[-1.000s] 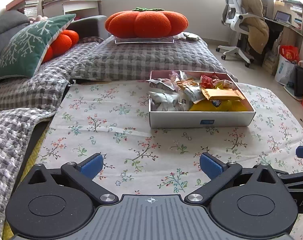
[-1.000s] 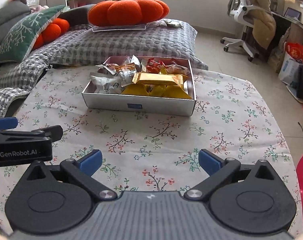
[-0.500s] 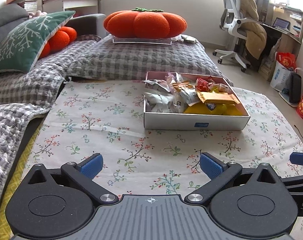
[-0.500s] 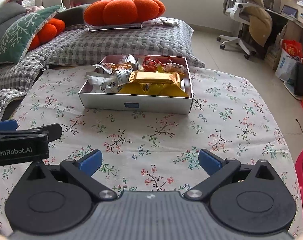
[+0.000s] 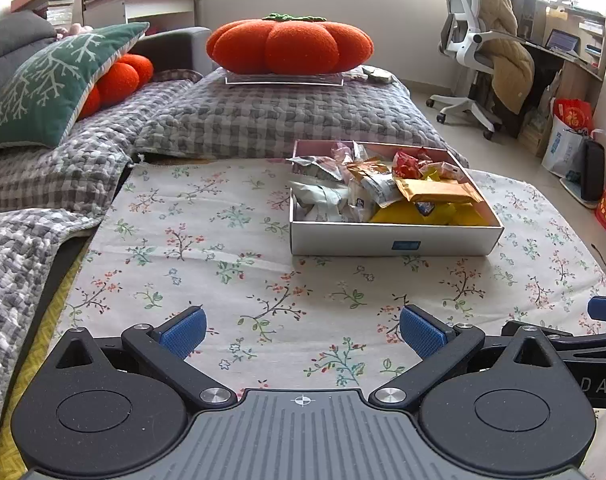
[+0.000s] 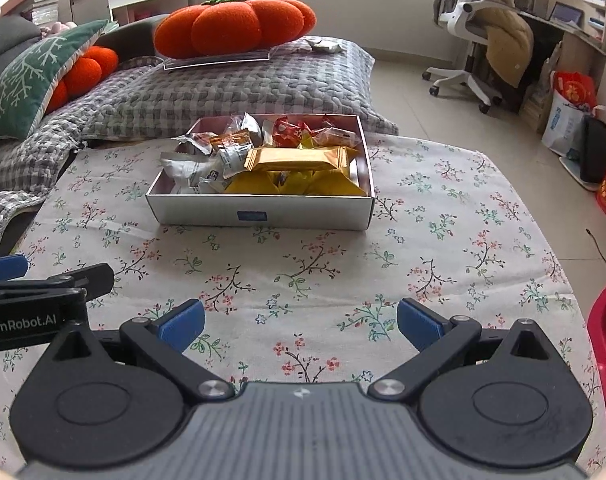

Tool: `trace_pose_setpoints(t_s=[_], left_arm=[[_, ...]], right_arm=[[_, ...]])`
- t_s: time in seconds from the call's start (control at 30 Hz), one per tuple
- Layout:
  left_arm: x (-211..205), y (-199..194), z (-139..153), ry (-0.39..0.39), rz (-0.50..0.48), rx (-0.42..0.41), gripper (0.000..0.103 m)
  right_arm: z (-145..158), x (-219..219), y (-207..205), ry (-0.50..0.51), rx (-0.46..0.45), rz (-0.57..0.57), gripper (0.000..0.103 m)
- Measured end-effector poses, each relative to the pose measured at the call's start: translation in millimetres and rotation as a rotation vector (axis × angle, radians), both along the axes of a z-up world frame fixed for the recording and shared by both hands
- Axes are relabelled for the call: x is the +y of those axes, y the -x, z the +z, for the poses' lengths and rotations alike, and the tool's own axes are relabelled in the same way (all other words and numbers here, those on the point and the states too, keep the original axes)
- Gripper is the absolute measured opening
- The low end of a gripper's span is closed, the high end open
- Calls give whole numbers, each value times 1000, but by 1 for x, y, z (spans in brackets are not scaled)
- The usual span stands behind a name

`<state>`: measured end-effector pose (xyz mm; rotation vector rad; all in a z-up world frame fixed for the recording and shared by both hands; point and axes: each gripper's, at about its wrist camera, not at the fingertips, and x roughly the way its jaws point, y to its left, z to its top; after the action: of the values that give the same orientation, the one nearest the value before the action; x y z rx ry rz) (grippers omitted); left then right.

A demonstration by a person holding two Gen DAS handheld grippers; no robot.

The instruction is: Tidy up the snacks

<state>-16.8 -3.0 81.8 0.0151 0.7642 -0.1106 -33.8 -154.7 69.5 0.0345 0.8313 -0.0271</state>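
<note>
Snacks (image 5: 387,192) fill the white box (image 5: 391,240) toward the far right of the floral-clothed table (image 5: 207,248), none loose on the cloth. Over the last second both views have pulled back and the box looks farther off. The left gripper (image 5: 302,326) and right gripper (image 6: 301,322) hang wide and empty near the front edge, so the sorting looks finished.

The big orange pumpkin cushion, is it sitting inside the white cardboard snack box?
No, the big orange pumpkin cushion sits on the grey checked quilt behind the white cardboard snack box, which holds only wrapped snacks.
</note>
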Motion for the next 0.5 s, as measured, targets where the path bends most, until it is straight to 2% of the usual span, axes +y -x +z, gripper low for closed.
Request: trace_pose_setpoints(t_s=[0.5], left_arm=[[-2, 0, 0, -3, -3, 0, 103]], right_arm=[[1, -1, 0, 2, -1, 1, 102]])
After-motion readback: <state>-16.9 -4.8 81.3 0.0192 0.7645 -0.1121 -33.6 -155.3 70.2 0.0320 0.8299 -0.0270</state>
